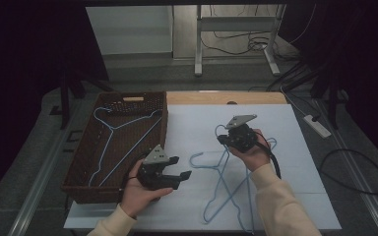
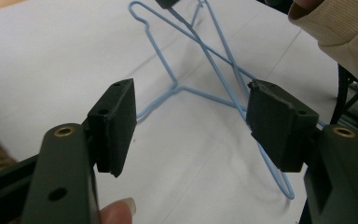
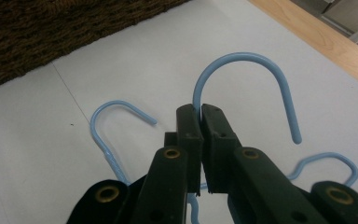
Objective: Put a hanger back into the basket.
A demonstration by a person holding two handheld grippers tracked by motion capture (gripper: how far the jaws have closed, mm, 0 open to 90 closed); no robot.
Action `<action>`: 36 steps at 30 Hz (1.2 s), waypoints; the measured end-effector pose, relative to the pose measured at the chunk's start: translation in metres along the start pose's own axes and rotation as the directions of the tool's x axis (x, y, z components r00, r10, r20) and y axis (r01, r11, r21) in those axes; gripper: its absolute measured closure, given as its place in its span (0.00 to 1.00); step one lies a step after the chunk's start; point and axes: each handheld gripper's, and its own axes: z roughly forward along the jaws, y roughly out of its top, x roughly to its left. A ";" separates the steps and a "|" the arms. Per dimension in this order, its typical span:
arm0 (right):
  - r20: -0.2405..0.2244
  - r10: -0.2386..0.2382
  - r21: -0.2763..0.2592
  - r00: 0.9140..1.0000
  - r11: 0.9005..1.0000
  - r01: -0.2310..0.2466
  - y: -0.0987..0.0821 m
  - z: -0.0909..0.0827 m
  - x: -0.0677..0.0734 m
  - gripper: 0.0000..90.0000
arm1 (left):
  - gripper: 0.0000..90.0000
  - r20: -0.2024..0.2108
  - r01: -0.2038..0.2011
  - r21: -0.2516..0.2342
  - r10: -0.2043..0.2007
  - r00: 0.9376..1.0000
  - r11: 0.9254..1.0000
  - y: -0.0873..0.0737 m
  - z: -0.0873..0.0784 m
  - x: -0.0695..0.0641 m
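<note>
The white table point(image 1: 192, 132) bore blue hangers; the right gripper point(image 3: 200, 109) had its jaws clamped on one hanger's hook point(image 3: 242, 63), while the left gripper point(image 2: 191, 121) stood wide, holding nothing.

The worktop point(image 1: 275, 98) is light wood, mostly covered by a white sheet point(image 1: 197, 132). On the sheet's left edge sits a brown wicker basket point(image 1: 163, 123) with a blue wire hanger point(image 1: 109, 147) inside. Near the sheet's middle lie crossed blue wire hangers point(image 1: 224, 194); one of them is raised at its hook point(image 3: 242, 63), its lower end on the sheet.
</note>
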 end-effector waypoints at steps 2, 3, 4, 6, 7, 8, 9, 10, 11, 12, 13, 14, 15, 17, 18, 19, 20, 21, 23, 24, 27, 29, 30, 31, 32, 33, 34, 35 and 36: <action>0.001 0.003 -0.004 1.000 1.000 -0.003 0.000 -0.001 0.000 0.97 | 0.38 0.008 -0.009 0.010 0.009 1.000 1.000 0.002 0.006 -0.004; 0.003 0.005 -0.006 1.000 1.000 -0.005 0.000 -0.001 0.000 0.97 | 0.38 0.008 -0.009 0.010 0.009 1.000 1.000 0.002 0.006 -0.004; 0.006 0.005 -0.009 1.000 1.000 -0.005 0.000 -0.002 0.000 0.97 | 0.38 0.015 -0.018 0.020 0.018 1.000 1.000 0.004 0.011 -0.008; 0.006 0.004 -0.012 1.000 1.000 -0.004 0.000 -0.002 0.000 0.97 | 0.38 0.017 -0.021 0.027 0.020 1.000 0.999 0.005 0.014 -0.010; 0.006 0.003 -0.012 1.000 1.000 -0.003 0.000 -0.002 0.000 0.97 | 0.38 0.022 -0.024 0.042 0.023 0.999 0.999 0.006 0.020 -0.014; 0.007 0.002 -0.013 1.000 1.000 -0.002 0.000 -0.003 0.001 0.97 | 0.37 0.025 -0.030 0.048 0.028 0.999 0.998 0.007 0.022 -0.016; 0.007 0.002 -0.013 1.000 1.000 -0.002 0.000 -0.003 0.001 0.97 | 0.37 0.025 -0.030 0.048 0.028 0.999 0.998 0.007 0.022 -0.016; 0.008 0.006 -0.018 1.000 1.000 -0.006 0.000 -0.003 0.001 0.97 | 0.37 0.017 -0.044 0.064 0.043 0.999 0.997 0.008 0.027 -0.019; 0.007 0.007 -0.020 1.000 1.000 -0.006 0.000 -0.003 0.001 0.97 | 0.37 0.010 -0.050 0.068 0.049 0.999 0.996 0.009 0.028 -0.021; 0.009 0.006 -0.022 1.000 1.000 -0.006 0.000 -0.004 0.002 0.97 | 0.37 0.019 -0.040 0.064 0.039 0.999 0.997 0.009 0.029 -0.022; 0.009 0.005 -0.025 1.000 1.000 -0.005 -0.001 -0.004 0.002 0.97 | 0.37 0.028 -0.035 0.065 0.033 0.999 0.997 0.010 0.030 -0.023; 0.009 0.006 -0.026 1.000 1.000 -0.006 -0.001 -0.004 0.002 0.97 | 0.37 0.029 -0.034 0.067 0.032 0.999 0.997 0.011 0.032 -0.025; 0.011 0.005 -0.027 1.000 1.000 -0.005 -0.001 -0.005 0.002 0.97 | 0.37 0.030 -0.039 0.072 0.037 0.999 0.997 0.011 0.034 -0.026; 0.011 0.007 -0.029 1.000 1.000 -0.007 -0.001 -0.005 0.002 0.97 | 0.37 0.036 -0.040 0.081 0.037 0.999 0.996 0.012 0.037 -0.028; 0.011 0.007 -0.030 1.000 1.000 -0.007 -0.001 -0.006 0.002 0.97 | 0.37 0.037 -0.043 0.087 0.040 0.998 0.995 0.013 0.039 -0.029; 0.012 0.009 -0.031 1.000 0.999 -0.009 -0.002 -0.006 0.003 0.97 | 0.37 0.037 -0.042 0.090 0.039 0.999 0.995 0.013 0.042 -0.030; 0.013 0.010 -0.032 1.000 0.999 -0.009 -0.002 -0.006 0.003 0.97 | 0.37 0.036 -0.045 0.100 0.042 0.998 0.994 0.013 0.047 -0.032; 0.013 0.009 -0.033 1.000 0.999 -0.009 -0.002 -0.007 0.003 0.97 | 0.37 0.031 -0.048 0.107 0.045 0.999 0.993 0.013 0.050 -0.033; 0.012 0.009 -0.033 1.000 0.999 -0.009 -0.002 -0.007 0.003 0.97 | 0.37 0.024 -0.069 0.129 0.066 0.998 0.989 0.013 0.058 -0.036; 0.012 0.009 -0.034 1.000 0.999 -0.008 -0.002 -0.006 0.003 0.97 | 0.37 0.031 -0.068 0.135 0.064 0.997 0.988 0.013 0.064 -0.037; 0.015 0.009 -0.037 1.000 0.999 -0.008 -0.002 -0.006 0.004 0.97 | 0.37 0.049 -0.061 0.151 0.054 0.997 0.987 0.013 0.078 -0.039; 0.014 0.009 -0.038 1.000 0.999 -0.009 -0.002 -0.006 0.004 0.97 | 0.37 0.061 -0.053 0.159 0.044 0.997 0.986 0.013 0.085 -0.040; 0.014 0.009 -0.039 1.000 0.999 -0.008 -0.002 -0.006 0.004 0.97 | 0.38 0.065 -0.047 0.165 0.037 0.997 0.985 0.013 0.091 -0.040; 0.014 0.011 -0.040 1.000 0.999 -0.010 -0.002 -0.006 0.004 0.97 | 0.38 0.066 -0.045 0.171 0.035 0.997 0.984 0.013 0.094 -0.039; 0.015 0.009 -0.039 1.000 0.999 -0.008 -0.002 -0.007 0.004 0.97 | 0.38 0.066 -0.041 0.180 0.030 0.997 0.983 0.013 0.099 -0.038; 0.014 0.006 -0.039 1.000 0.999 -0.006 -0.002 -0.007 0.004 0.97 | 0.39 0.066 -0.038 0.183 0.026 0.997 0.982 0.013 0.101 -0.038; 0.015 0.006 -0.041 1.000 0.999 -0.006 -0.001 -0.008 0.004 0.97 | 0.39 0.063 -0.032 0.187 0.021 0.998 0.982 0.013 0.105 -0.036; 0.015 0.007 -0.042 1.000 0.999 -0.006 -0.001 -0.008 0.003 0.97 | 0.39 0.065 -0.025 0.189 0.013 0.998 0.982 0.013 0.107 -0.035; 0.014 0.010 -0.044 1.000 0.999 -0.009 -0.001 -0.009 0.003 0.97 | 0.40 0.068 -0.018 0.191 0.006 0.998 0.981 0.013 0.109 -0.034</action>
